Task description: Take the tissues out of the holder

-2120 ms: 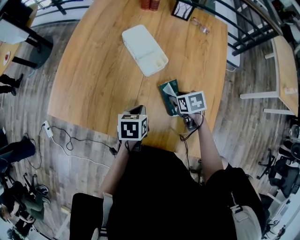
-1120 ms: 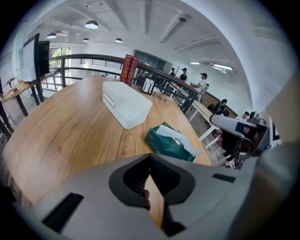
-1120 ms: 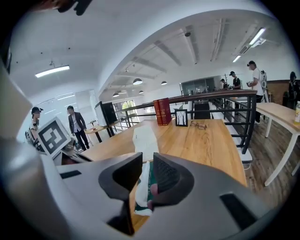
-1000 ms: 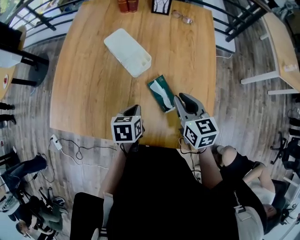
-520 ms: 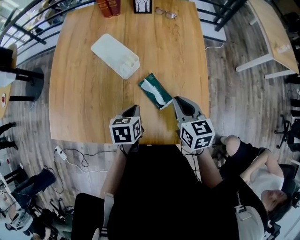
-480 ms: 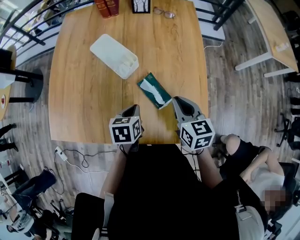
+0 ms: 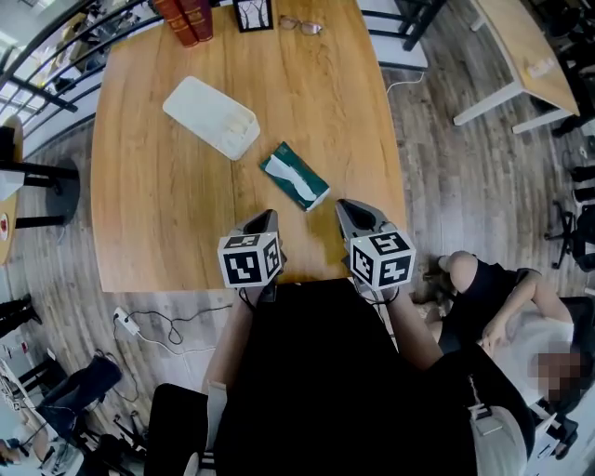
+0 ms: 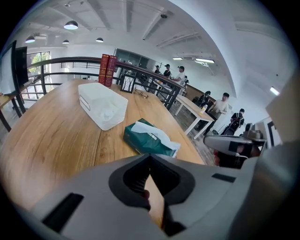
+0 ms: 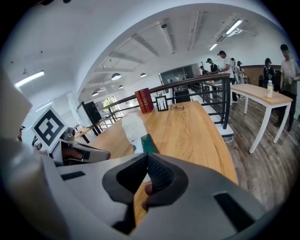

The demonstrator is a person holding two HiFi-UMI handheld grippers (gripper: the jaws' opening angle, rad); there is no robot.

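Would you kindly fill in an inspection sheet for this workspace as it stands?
Surface: wooden table, nothing spilled.
Job's things: green tissue pack lies on the table, apart from white holder.
Clutter: red books, picture frame, glasses at far edge.
Grippers: left claw shut, empty; right claw closing fully shut, empty.
Cables: power strip with cable on floor, left.
Surroundings: second table; person sitting on floor, right.

**No legible writing in view**

Nothing reads as a word or number. The marker cube [image 7: 249, 259] on the left gripper [image 7: 264, 221] and the second cube [image 7: 382, 258] on the right gripper [image 7: 351, 212] carry only black-and-white square patterns, no letters. Ahead of both grippers, any print on the green tissue pack [image 7: 294, 176] and on the red books [image 7: 183, 19] is too small to read.
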